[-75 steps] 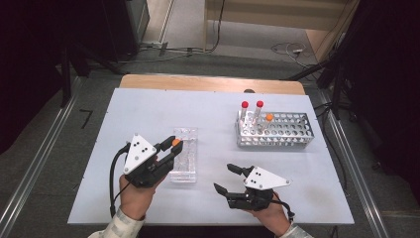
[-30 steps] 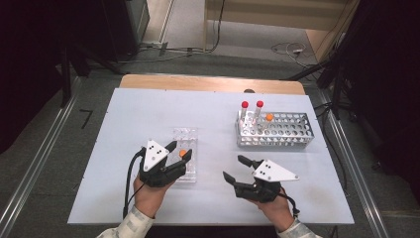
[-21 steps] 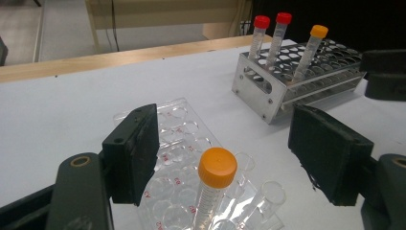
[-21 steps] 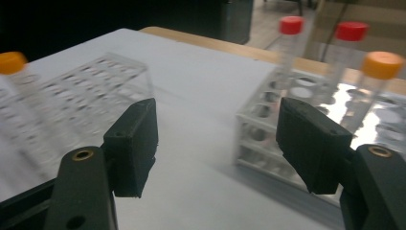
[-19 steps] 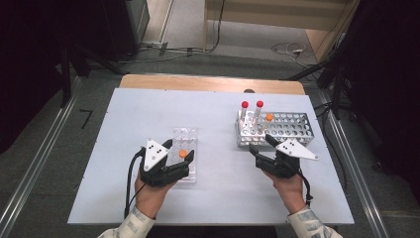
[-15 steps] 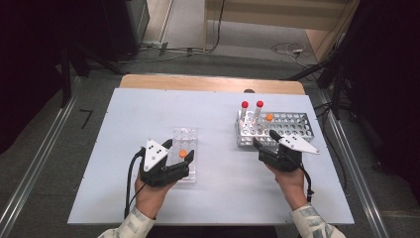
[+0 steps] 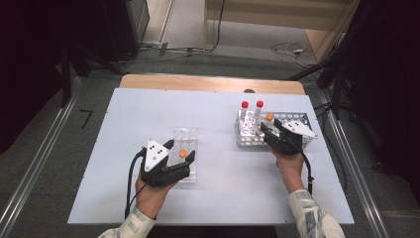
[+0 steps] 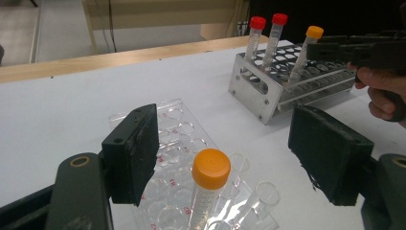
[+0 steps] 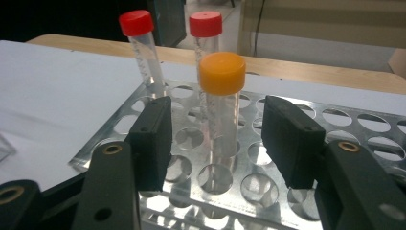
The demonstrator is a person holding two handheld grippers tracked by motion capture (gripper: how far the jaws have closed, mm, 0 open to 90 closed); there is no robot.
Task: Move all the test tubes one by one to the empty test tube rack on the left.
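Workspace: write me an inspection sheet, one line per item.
Surface: white table, wooden edge at the far side.
Job's things: orange-capped tube upright in the clear plastic rack; second orange-capped tube and two red-capped tubes in the metal rack.
Clutter: nothing seen.
Grippers: left gripper open around its tube, pads apart from it; right gripper has just been closing, pads not yet touching its tube.
Cables: black gripper cable; loose cables on the floor.
Surroundings: grey floor, dark frames.

Both black grippers, left gripper point(image 7: 179, 157) and right gripper point(image 7: 267, 130), are wearing grey triangular plates and trailing black cables; pale patterned sleeves are showing at six o'clock.
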